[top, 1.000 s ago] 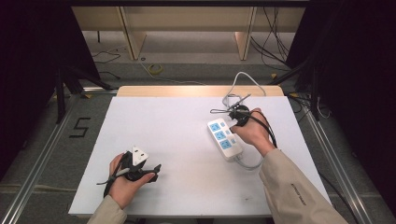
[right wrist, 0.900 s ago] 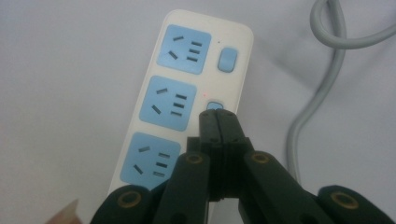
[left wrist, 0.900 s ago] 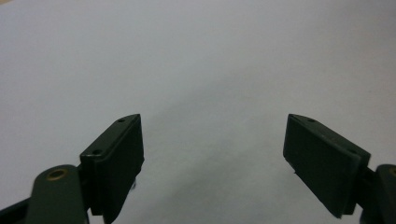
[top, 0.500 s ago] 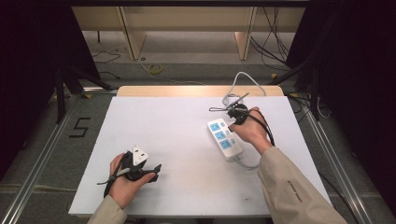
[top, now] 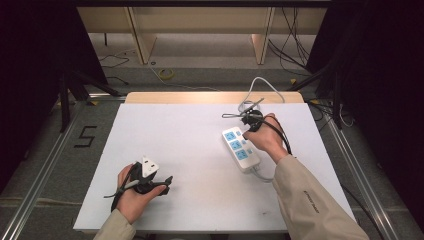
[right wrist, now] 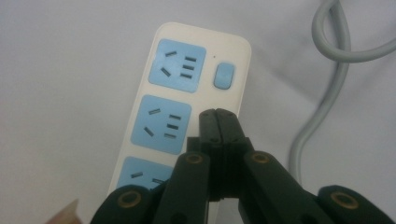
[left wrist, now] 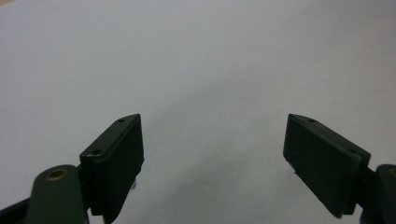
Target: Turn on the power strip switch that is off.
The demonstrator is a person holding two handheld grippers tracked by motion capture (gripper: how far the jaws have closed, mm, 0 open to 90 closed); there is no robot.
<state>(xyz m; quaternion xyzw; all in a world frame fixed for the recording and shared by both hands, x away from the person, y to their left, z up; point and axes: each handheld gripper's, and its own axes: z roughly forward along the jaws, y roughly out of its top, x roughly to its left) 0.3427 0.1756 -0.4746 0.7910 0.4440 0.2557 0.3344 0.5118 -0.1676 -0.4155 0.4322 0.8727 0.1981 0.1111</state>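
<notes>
Right gripper [right wrist: 218,114] pressed shut, jaws together with nothing between them, tips hovering over the right edge of the white power strip [right wrist: 140,107] beside its middle blue socket; contact with the strip not clear. Above the tips, toward upper centre of that frame, the strip's blue switch [right wrist: 223,76]. Grey cable [right wrist: 336,70] looping down the right edge. From the high view, same right gripper [top: 250,119] right of centre, held in the right hand [top: 267,137], with the power strip [top: 240,149] lying slantwise on the white table [top: 200,150] just left of that hand. Left gripper [left wrist: 212,158] wide open over bare table, holding nothing. Seen at lower left from the high view, left gripper [top: 145,180] held by the left hand [top: 132,197], well apart from the strip.
</notes>
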